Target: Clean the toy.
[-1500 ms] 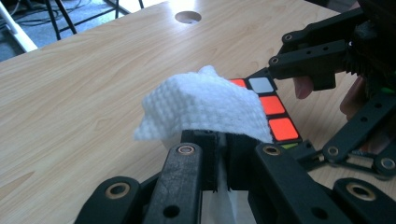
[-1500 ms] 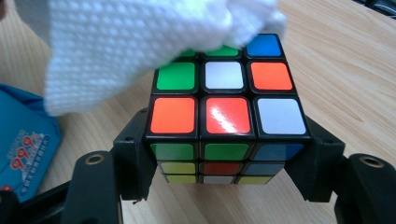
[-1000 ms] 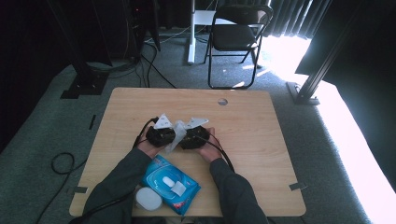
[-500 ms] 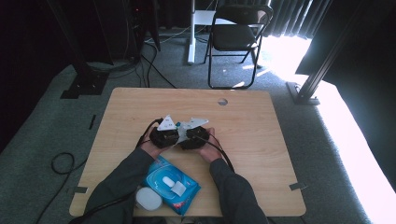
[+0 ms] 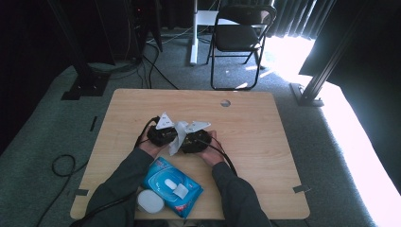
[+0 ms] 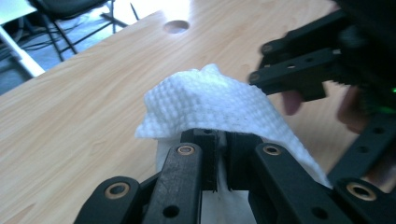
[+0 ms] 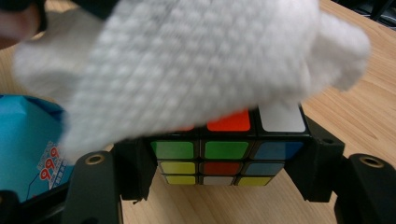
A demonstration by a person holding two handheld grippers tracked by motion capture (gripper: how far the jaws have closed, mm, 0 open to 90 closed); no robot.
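You are mid-wipe: your left hand-held gripper (image 6: 219,154) is clamped tight on a white wet wipe (image 6: 219,100), and your right hand-held gripper (image 7: 224,186) grips a puzzle cube (image 7: 219,156) by its two sides. In the high view both sit at the centre of the frame, over the middle of the worktop (image 5: 265,123), with the wipe (image 5: 178,135) draped between them. In the right gripper view the wipe (image 7: 196,60) covers the cube's top face across the upper half of the frame.

The next move, as I judge it, calls for dragging the wipe across that top face while you hold the cube steady, then turning the cube to bring up a fresh side.

The wipe is a soft, limp cloth with a small embossed weave, and it bunches. The cube is hard, square-edged plastic with glossy coloured stickers. At lower centre of the high view lies the blue, crinkly wipe packet (image 5: 171,185) beside a round white lid (image 5: 150,201).
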